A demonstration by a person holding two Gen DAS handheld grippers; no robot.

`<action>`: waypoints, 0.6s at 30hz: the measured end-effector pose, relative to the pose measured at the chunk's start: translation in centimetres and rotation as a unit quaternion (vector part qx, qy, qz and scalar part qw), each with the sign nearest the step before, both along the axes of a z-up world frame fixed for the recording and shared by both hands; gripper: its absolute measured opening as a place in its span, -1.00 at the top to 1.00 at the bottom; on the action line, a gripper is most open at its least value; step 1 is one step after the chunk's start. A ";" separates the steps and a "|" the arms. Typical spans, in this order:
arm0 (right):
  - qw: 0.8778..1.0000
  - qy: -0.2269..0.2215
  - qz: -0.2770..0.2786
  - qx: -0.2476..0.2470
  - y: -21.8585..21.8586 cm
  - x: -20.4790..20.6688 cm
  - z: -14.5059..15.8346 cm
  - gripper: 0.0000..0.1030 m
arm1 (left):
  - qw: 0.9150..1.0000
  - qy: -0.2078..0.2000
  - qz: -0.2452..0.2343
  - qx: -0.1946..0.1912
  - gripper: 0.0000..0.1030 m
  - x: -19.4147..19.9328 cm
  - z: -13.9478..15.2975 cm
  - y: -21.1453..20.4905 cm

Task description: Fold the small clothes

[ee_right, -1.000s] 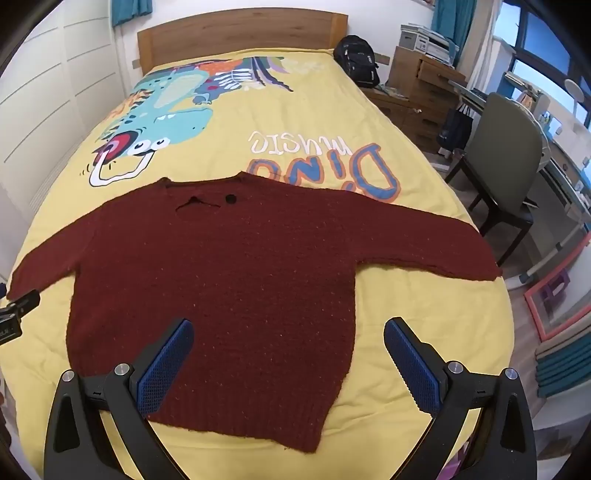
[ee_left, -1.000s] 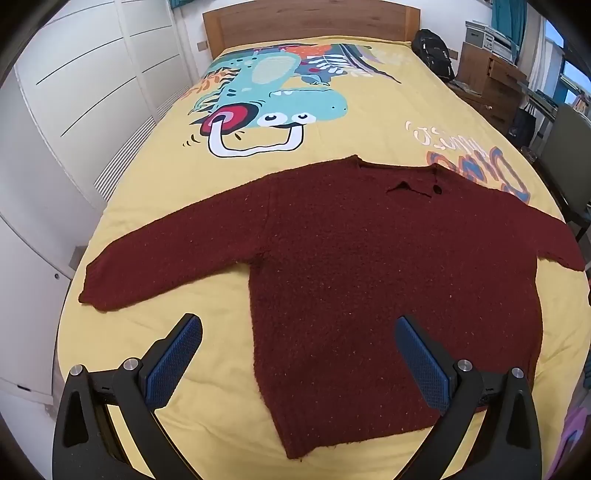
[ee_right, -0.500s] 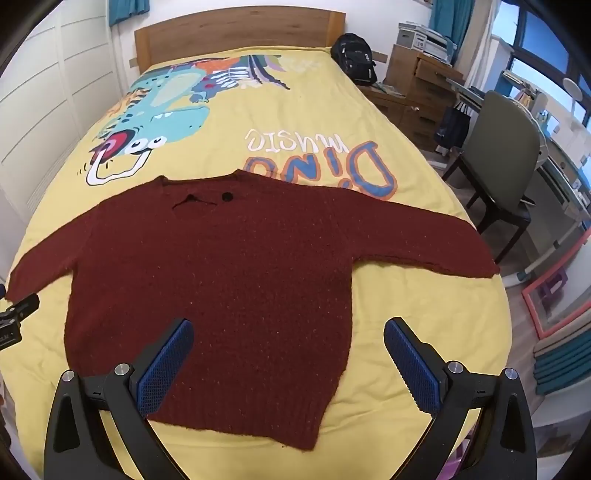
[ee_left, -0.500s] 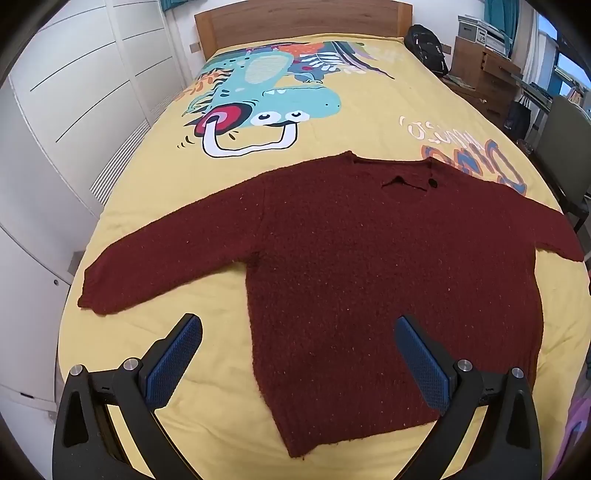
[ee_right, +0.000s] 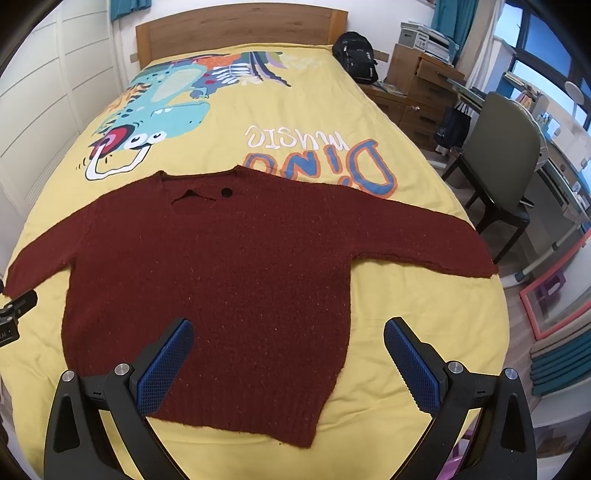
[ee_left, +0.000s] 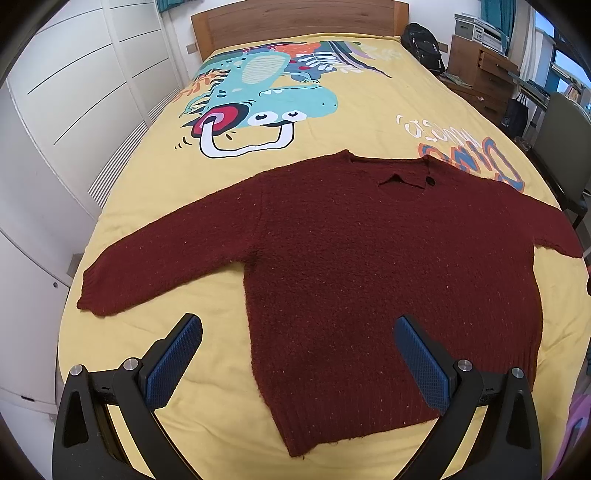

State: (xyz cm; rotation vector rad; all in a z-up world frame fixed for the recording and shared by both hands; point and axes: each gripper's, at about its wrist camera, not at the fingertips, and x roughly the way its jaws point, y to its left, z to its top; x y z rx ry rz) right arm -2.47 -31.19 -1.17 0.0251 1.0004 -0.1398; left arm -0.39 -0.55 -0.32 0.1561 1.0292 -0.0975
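Note:
A dark red knitted sweater (ee_left: 369, 258) lies flat and spread out, front up, on a yellow bed cover (ee_left: 369, 122), both sleeves stretched out sideways. It also shows in the right wrist view (ee_right: 221, 266). My left gripper (ee_left: 297, 332) is open and empty, hovering above the hem's left corner. My right gripper (ee_right: 288, 336) is open and empty, above the hem's right part. The left sleeve cuff (ee_left: 96, 295) lies near the bed's left edge; the right cuff (ee_right: 476, 262) lies near the right edge.
The bed has a wooden headboard (ee_left: 295, 22) at the far end. White wardrobe doors (ee_left: 55, 110) line the left. A chair (ee_right: 502, 162), a wooden dresser (ee_right: 421, 88) and a black backpack (ee_right: 356, 55) stand on the right.
Both grippers have shifted slightly, the views drifting a little; the sweater lies as before and both grippers remain open.

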 end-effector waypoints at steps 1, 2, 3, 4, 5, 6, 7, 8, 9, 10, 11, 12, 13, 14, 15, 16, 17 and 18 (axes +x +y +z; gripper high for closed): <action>1.000 0.000 0.000 0.000 0.0 0.0 0.0 -0.99 | 1.000 0.000 -0.001 0.001 -0.98 0.0 0.0 0.0; 1.000 0.001 0.001 0.000 0.0 0.0 0.0 -0.99 | 1.000 0.000 -0.001 0.002 -0.98 0.0 0.0 0.0; 1.000 0.001 0.001 -0.001 0.1 0.0 -0.1 -0.99 | 1.000 0.001 -0.002 0.002 -0.98 0.0 -0.1 0.0; 1.000 0.002 0.002 -0.001 0.1 -0.1 -0.1 -0.99 | 1.000 0.002 -0.002 0.003 -0.98 0.0 -0.1 -0.1; 1.000 0.002 0.002 -0.002 0.1 0.0 0.0 -0.99 | 1.000 0.002 -0.002 0.004 -0.98 0.0 -0.1 -0.1; 1.000 0.002 0.003 -0.002 0.1 0.0 -0.1 -0.99 | 1.000 0.002 -0.002 0.005 -0.98 0.0 -0.2 -0.2; 1.000 0.002 0.003 -0.002 0.1 0.0 -0.1 -0.99 | 1.000 0.003 -0.002 0.005 -0.98 0.0 -0.2 -0.2; 1.000 0.002 0.003 -0.001 0.1 0.0 -0.1 -0.99 | 1.000 0.003 -0.003 0.004 -0.98 0.0 -0.2 -0.2; 1.000 0.003 0.003 -0.002 0.1 0.0 -0.1 -0.99 | 1.000 0.004 -0.003 0.004 -0.98 0.0 -0.2 -0.1; 1.000 0.005 0.004 -0.002 0.2 0.0 -0.1 -0.99 | 1.000 0.004 -0.003 0.003 -0.98 0.0 -0.3 -0.1; 1.000 0.005 0.004 -0.003 0.2 0.0 -0.2 -0.99 | 1.000 0.005 -0.004 0.003 -0.98 -0.1 -0.3 -0.1; 1.000 0.006 0.004 -0.004 0.2 0.0 -0.2 -0.99 | 1.000 0.005 -0.005 0.003 -0.98 -0.1 -0.3 -0.1; 1.000 0.007 0.004 -0.004 0.2 0.0 -0.2 -0.99 | 1.000 0.005 -0.005 0.003 -0.98 -0.1 -0.3 -0.1; 1.000 0.008 0.005 -0.004 0.3 0.0 -0.2 -0.99 | 1.000 0.005 -0.006 0.003 -0.98 -0.1 -0.3 -0.1; 1.000 0.008 0.005 -0.005 0.3 0.0 -0.3 -0.99 | 1.000 0.005 -0.006 0.002 -0.98 0.0 -0.3 -0.1; 1.000 0.009 0.005 -0.005 0.4 0.0 -0.3 -0.99 | 1.000 0.006 -0.006 0.003 -0.98 0.0 -0.3 -0.1; 1.000 0.010 0.006 -0.006 0.4 0.0 -0.3 -0.99 | 1.000 0.006 -0.006 0.003 -0.98 0.0 -0.3 -0.1; 1.000 0.010 0.006 -0.006 0.4 0.0 -0.3 -0.99 | 1.000 0.003 -0.013 0.000 -0.98 -0.1 -0.3 -0.1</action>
